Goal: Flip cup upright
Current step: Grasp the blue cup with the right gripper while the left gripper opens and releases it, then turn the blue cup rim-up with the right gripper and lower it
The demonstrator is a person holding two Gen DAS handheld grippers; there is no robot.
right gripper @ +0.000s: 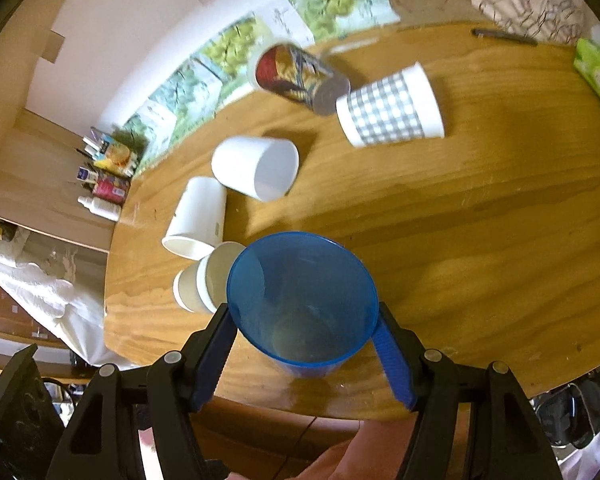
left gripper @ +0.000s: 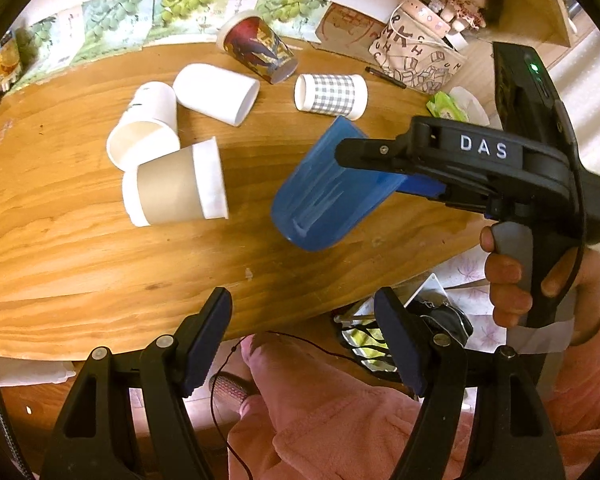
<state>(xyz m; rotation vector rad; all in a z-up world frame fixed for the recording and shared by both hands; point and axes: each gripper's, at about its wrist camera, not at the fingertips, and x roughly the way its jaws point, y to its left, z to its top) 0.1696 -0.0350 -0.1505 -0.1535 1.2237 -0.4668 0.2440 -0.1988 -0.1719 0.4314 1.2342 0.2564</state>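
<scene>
A translucent blue plastic cup (left gripper: 320, 192) is held tilted above the wooden table (left gripper: 100, 272), base down toward the near side. My right gripper (right gripper: 304, 320) is shut on the blue cup (right gripper: 300, 300) near its rim; I look down into its open mouth. In the left wrist view the right gripper (left gripper: 388, 164) comes in from the right. My left gripper (left gripper: 304, 308) is open and empty at the table's near edge, short of the cup.
Several cups lie on their sides: a brown-sleeved one (left gripper: 176, 184), two white ones (left gripper: 144, 132) (left gripper: 216, 94), a grey checked one (left gripper: 330, 93) and a printed one (left gripper: 258, 48). A patterned bag (left gripper: 420, 56), doll and pen stand at the back right.
</scene>
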